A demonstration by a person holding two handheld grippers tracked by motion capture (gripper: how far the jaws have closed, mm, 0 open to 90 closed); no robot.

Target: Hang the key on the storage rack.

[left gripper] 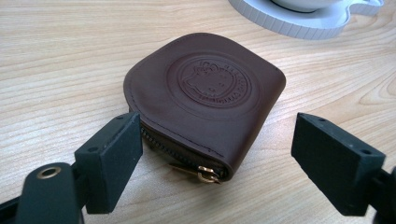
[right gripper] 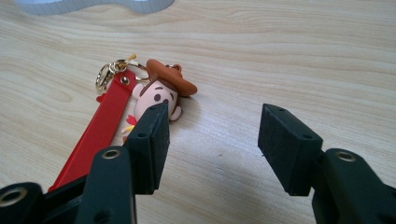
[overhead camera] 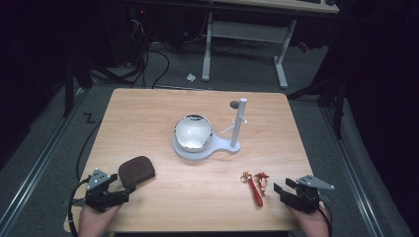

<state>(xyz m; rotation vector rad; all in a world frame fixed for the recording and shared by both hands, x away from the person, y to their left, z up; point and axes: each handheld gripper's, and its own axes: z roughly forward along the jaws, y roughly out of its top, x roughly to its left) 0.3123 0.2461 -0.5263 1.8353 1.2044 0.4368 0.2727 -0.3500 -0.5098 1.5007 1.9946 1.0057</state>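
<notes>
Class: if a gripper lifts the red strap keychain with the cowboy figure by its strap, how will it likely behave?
The red strap keychain with the cowboy figure probably flops: its flat strap looks rubbery. The figure and gold ring are linked loosely, so they would likely dangle and swing. It seems light, lying flat on the wooden table, unlikely to roll.
</notes>
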